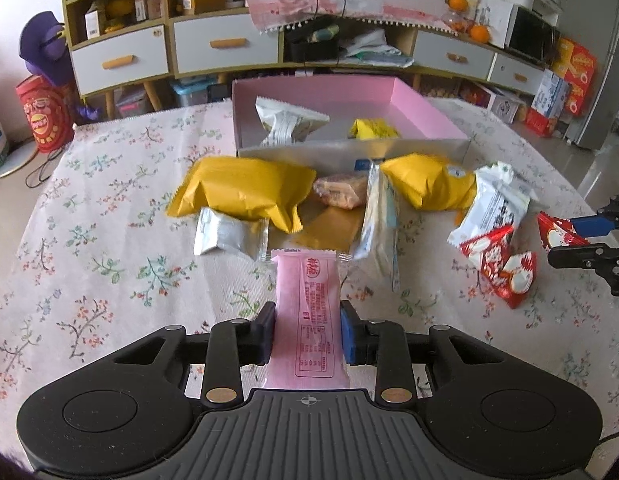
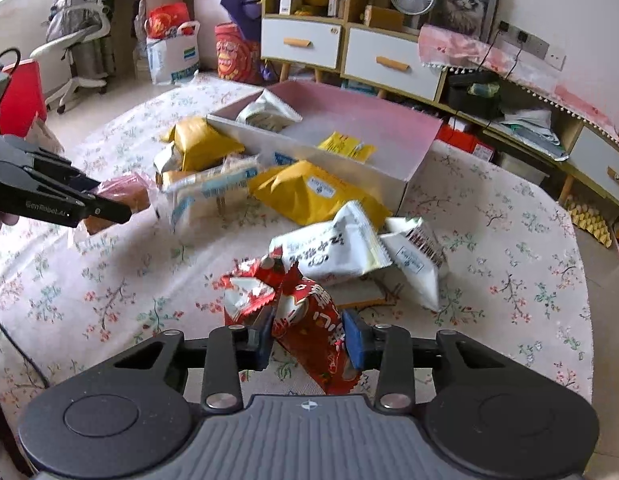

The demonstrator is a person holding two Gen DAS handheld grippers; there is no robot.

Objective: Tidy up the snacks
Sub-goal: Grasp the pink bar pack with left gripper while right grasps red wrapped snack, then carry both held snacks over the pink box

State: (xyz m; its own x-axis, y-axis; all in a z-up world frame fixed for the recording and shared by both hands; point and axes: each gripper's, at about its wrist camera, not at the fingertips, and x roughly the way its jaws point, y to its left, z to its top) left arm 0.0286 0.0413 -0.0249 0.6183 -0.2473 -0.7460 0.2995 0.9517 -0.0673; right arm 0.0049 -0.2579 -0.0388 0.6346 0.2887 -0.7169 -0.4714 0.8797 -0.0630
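Note:
My left gripper (image 1: pixel 308 326) is shut on a pink snack packet (image 1: pixel 307 300), held above the floral tablecloth. My right gripper (image 2: pixel 309 332) is shut on a red snack packet (image 2: pixel 317 332); it shows at the right edge of the left wrist view (image 1: pixel 565 240). A pink-lined box (image 1: pixel 425 104) stands behind the pile and holds a white packet (image 1: pixel 285 122) and a small yellow packet (image 1: pixel 373 128). In front of it lie yellow packets (image 1: pixel 245 188), a silver packet (image 1: pixel 229 232), white packets (image 2: pixel 329 248) and more red packets (image 1: pixel 497 260).
The round table (image 1: pixel 89 240) carries a floral cloth. A sideboard with white drawers (image 1: pixel 225 44) stands behind it. Bags and boxes sit on the floor to the left (image 1: pixel 45 112) and the right (image 1: pixel 569 80). An office chair (image 2: pixel 77 36) stands far left.

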